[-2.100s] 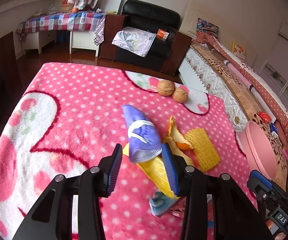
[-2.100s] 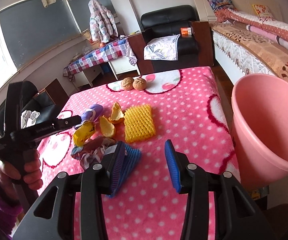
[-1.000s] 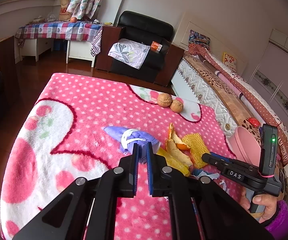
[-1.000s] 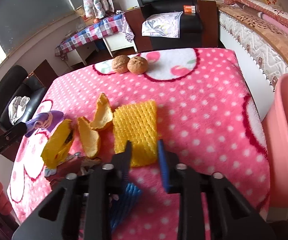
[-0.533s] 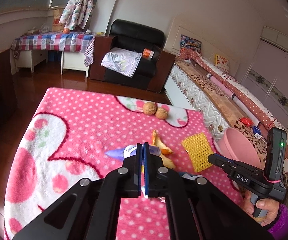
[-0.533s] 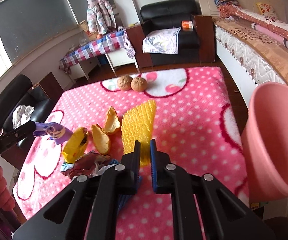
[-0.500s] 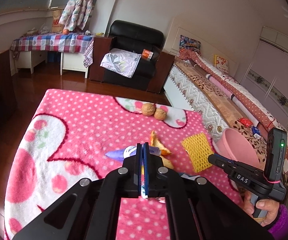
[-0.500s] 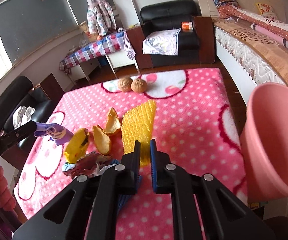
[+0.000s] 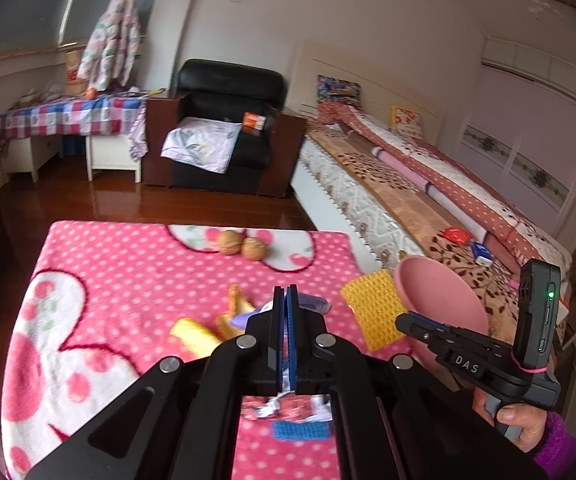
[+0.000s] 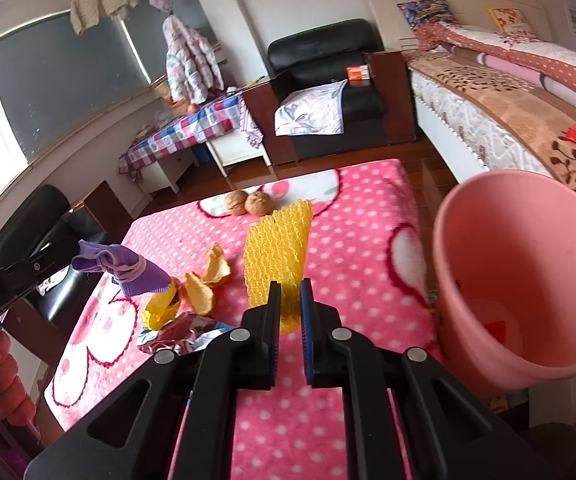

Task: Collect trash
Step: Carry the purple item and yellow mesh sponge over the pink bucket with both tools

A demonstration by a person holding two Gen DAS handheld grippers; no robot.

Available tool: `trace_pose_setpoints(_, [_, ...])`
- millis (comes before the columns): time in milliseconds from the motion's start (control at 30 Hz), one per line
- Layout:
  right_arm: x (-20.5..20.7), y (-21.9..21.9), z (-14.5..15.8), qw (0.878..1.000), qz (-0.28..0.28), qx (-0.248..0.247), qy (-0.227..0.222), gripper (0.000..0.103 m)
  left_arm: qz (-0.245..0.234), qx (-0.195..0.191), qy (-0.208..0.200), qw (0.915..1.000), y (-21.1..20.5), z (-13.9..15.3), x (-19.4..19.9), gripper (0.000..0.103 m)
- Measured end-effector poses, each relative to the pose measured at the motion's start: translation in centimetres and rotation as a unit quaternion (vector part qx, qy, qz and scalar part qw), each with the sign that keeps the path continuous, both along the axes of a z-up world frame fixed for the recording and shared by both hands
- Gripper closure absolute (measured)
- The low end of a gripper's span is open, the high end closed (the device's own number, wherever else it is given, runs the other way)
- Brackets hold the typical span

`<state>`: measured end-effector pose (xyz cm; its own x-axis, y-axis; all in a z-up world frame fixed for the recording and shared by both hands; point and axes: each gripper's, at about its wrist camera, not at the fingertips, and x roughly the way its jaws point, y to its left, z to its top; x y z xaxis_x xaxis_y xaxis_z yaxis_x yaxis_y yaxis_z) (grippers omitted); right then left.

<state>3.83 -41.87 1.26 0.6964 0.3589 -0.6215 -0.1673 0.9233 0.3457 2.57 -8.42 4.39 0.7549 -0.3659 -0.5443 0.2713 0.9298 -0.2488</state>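
My left gripper (image 9: 286, 293) is shut on a purple wrapper (image 9: 315, 304), which hangs off the cloth from its tips (image 10: 128, 270) in the right wrist view. My right gripper (image 10: 289, 292) is shut on the lower edge of a yellow foam net (image 10: 278, 248), which stands up clear of the pink dotted table cloth (image 10: 359, 240). The same net (image 9: 371, 308) shows at the right gripper's tips (image 9: 401, 318) in the left wrist view. A pink bin (image 10: 527, 280) stands at the table's right edge, tilted open toward me.
On the cloth lie orange peels (image 10: 204, 276), a yellow wrapper (image 10: 160, 308), a crumpled foil wrapper (image 10: 180, 332) and a blue foam piece (image 9: 301, 430). Two walnuts (image 10: 248, 202) sit at the far edge. A bed (image 9: 407, 200) runs along the right, behind the bin.
Both grippers went from open to shut, the left on the purple wrapper and the right on the yellow net. Both then rose, lifting their pieces off the cloth.
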Motion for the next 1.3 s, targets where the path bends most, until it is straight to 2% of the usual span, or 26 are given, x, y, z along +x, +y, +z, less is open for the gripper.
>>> trace_pose_setpoints(400, [-1.5,-7.1,-0.1,0.997,-0.078,0.016,-0.002,0.093,-0.084,0.01,-0.013,0.9963,-8.5,1.8,1.1,0.103])
trace_pose_setpoints(667, [-1.8,-11.0,-0.3,0.992,-0.123,0.016,-0.003,0.093,-0.143,0.013,-0.019,0.9895,-14.8,2.8,1.8,0.103])
trace_pose_setpoints(800, [-2.0,-12.6,-0.4,0.99,-0.143,0.007,-0.001,0.093,-0.173,-0.002,-0.018,0.9848,-17.9,3.2,2.5,0.103])
trace_pose_setpoints(1067, [-1.9,-15.0,-1.2,0.986,-0.169,0.009,0.013,0.093,-0.21,0.001,-0.004,0.9777,-22.6,2.6,3.6,0.103])
trace_pose_setpoints(1300, [-1.8,-15.7,-1.7,0.984,-0.174,0.007,0.019,0.093,-0.216,0.015,0.015,0.9761,-24.6,0.8,4.9,0.103])
